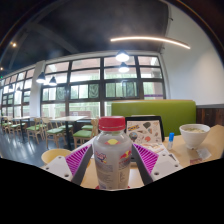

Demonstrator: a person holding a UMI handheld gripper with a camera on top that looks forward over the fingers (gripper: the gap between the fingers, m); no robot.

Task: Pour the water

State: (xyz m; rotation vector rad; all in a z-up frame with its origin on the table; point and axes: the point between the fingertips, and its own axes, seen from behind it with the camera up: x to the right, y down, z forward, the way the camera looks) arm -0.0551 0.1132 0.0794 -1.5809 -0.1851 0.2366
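A clear plastic bottle (pixel 111 153) with a red cap and a white label stands upright between my gripper's fingers. My gripper (pixel 111 165) is shut on the bottle, with both pink pads (pixel 79 159) pressed against its sides. The bottle's base is hidden below the view. A white bowl (pixel 194 134) sits on the wooden table (pixel 205 152) to the right, beyond the fingers.
A tablet-like card (pixel 144 129) stands behind the bottle. A small blue item (pixel 171 137) sits beside the bowl. A green bench back (pixel 165 113) runs behind the table. Chairs and tables (pixel 45 128) fill the room to the left, before large windows.
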